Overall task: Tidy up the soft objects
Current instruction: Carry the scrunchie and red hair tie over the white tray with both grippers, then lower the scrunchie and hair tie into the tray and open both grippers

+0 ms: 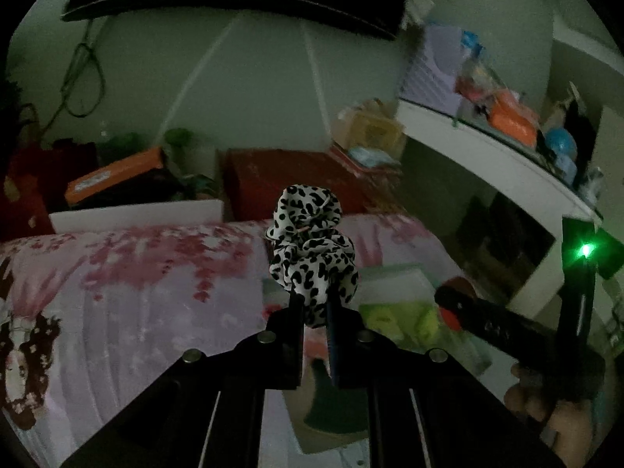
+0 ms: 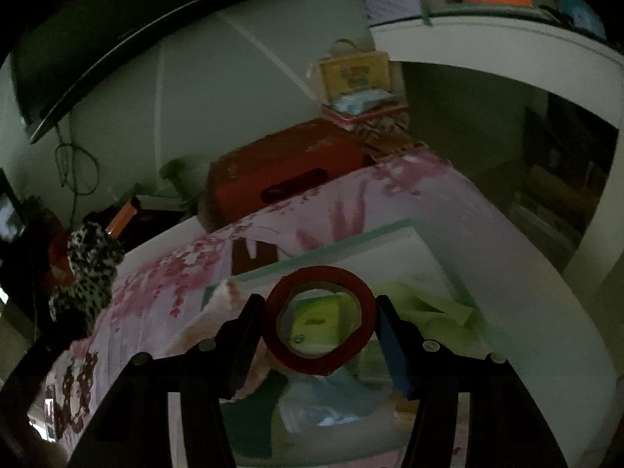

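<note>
- While both hands are raised over the bed [image 1: 128, 273], each tool carries one item, so the step in hand looks like the carry, between pick-up and put-down.
- The left tool [image 1: 312, 304] is pinched nearly closed on a black-and-white spotted scrunchie [image 1: 312, 249], which sticks up from the fingertips clear of the pink floral bedspread.
- The right tool [image 2: 319, 323] stands about half wide, its two pads pressing the outer sides of a red tape roll [image 2: 319, 319]; the roll is held edge-up, so its hole faces the camera.
- Below the tape roll sits a pale open box [image 2: 425, 249] on the bed, with green and yellow-green packets inside; it is the likeliest place for things to go, though I cannot tell which item belongs there.
- In the right wrist view the scrunchie shows far to the left, well apart from the box.
- Next, each item needs lowering into its spot before the grip is let go; the scrunchie is limp and may cling to a finger, and the tape roll could roll if set down on its edge.
- Dim light and blur hide finer detail.
</note>
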`<state>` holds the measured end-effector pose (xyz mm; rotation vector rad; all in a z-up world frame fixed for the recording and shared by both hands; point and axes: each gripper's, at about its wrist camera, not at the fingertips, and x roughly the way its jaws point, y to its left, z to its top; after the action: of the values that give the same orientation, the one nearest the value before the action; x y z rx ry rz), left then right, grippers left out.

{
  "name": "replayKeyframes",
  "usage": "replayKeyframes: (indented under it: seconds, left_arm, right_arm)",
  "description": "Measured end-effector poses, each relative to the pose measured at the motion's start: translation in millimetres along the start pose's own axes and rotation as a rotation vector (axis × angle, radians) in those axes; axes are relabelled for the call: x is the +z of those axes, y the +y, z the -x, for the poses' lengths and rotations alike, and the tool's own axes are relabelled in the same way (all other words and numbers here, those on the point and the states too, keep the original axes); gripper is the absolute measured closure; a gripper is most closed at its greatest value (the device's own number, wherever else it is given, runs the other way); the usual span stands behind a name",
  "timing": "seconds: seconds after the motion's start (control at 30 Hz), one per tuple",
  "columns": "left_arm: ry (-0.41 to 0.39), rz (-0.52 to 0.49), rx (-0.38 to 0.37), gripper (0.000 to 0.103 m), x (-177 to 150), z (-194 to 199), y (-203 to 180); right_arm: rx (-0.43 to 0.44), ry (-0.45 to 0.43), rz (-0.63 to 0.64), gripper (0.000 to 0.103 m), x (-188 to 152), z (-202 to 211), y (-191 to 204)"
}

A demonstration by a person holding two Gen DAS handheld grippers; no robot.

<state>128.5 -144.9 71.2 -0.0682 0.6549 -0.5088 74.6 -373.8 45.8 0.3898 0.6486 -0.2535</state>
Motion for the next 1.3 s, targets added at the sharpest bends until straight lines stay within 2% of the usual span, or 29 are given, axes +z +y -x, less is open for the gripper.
replayKeyframes:
  seconds: [0.3,0.47,0.6,0.8,1.07,1.3]
  left_arm:
    - [0.113,-0.047,-0.043,0.093,-20,-35,-29]
    - [0.181,-0.052,-0.051,0.093,-34,-54,-34]
    - [0.226,-0.056,-0.055,0.093,-42,-66,-37]
    - [0.287,-0.048,-0.061,0.093,-53,-79,-39]
    - [0.341,-0.039,-0.047,0.093,-65,-93,-40]
    - [0.344,-0.042,-0.049,0.093,-60,-90,-41]
  right_arm:
    - [-0.009,0.022,-0.005,0.043,-3,-5,-10]
    - [-0.014,0.087,0.009,0.043,-11,-26,-9]
    - [-0.036,0.135,0.013,0.043,-20,-40,-11]
    - [-0.086,0.149,0.046,0.043,-23,-43,-9]
    - [-0.114,0.153,0.073,0.043,-24,-44,-5]
    - [-0.130,0.156,0.100,0.042,-26,-44,1]
